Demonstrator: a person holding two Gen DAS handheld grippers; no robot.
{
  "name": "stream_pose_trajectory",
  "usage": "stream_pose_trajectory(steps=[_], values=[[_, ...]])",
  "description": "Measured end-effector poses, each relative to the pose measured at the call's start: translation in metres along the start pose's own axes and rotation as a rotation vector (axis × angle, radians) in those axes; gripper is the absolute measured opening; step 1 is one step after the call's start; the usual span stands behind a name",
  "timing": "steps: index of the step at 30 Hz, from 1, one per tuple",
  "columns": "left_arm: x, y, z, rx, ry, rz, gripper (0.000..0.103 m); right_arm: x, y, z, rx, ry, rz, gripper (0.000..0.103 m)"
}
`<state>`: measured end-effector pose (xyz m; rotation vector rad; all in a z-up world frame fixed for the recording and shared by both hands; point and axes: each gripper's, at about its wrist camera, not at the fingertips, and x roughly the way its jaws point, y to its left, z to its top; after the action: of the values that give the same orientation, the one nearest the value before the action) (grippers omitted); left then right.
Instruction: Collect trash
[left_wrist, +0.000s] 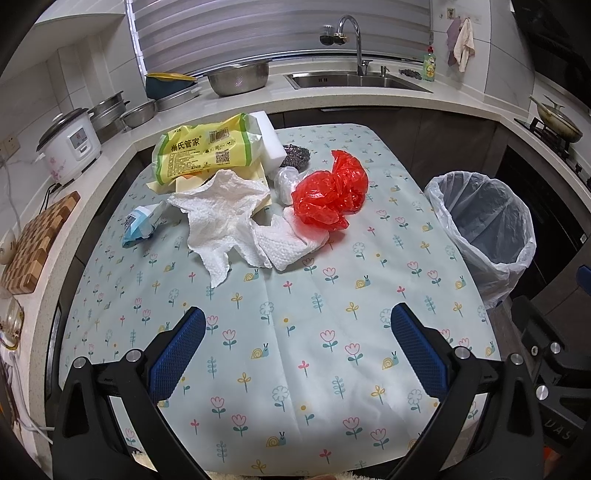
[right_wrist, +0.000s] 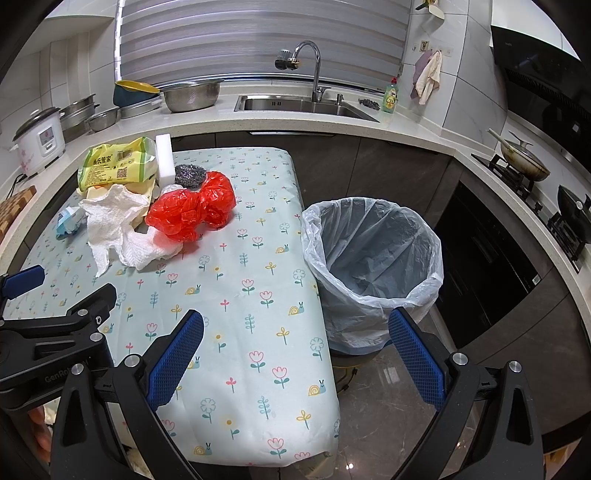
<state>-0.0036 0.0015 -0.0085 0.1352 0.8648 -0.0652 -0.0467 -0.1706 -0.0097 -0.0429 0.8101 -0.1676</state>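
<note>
Left claw (left_wrist: 295, 325) hovers over the near part of the desk (left_wrist: 295, 369), blue pads wide apart, nothing between them. Right claw (right_wrist: 295, 328) hangs at the desk's right edge, pads also spread wide and empty, one finger over the floral cloth, the other over the floor by the bin. In the right wrist view the left claw's body shows low at the left.

Trash sits bunched toward the far left part of the desk. Crumpled white paper towel (left_wrist: 225, 218) lies nearest, spread flat-ish. Red plastic bag (left_wrist: 328, 192) rests just right of it, touching a folded white tissue (left_wrist: 291, 240) underneath. Small clear plastic wad (left_wrist: 286, 182) sits just behind the red bag. Blue-white wrapper (left_wrist: 142, 221) lies left of the towel, near the left edge. Yellow-green package (left_wrist: 201, 149) sits at the far left corner on yellowish sheets, white sponge block (left_wrist: 267, 138) against its right side, steel scourer (left_wrist: 295, 153) beside that.

Trash bin (right_wrist: 373, 266) with a clear liner stands on the floor, just off the desk's right edge, looks empty.
</note>
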Motion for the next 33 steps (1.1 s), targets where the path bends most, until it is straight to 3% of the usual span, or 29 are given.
stream_pose_trajectory(steps=[22,28,33], values=[[0.004,0.009,0.009,-0.029,-0.009,-0.029,0.096,0.006,0.007,0.008,-0.013,-0.014,-0.03,0.096],[0.017,0.023,0.013,-0.087,-0.002,-0.041,0.096,0.016,0.017,0.012,-0.021,-0.037,-0.05,0.096],[0.038,0.046,0.02,-0.133,0.049,-0.03,0.096,0.035,0.024,0.022,0.012,-0.01,0.018,0.096]])
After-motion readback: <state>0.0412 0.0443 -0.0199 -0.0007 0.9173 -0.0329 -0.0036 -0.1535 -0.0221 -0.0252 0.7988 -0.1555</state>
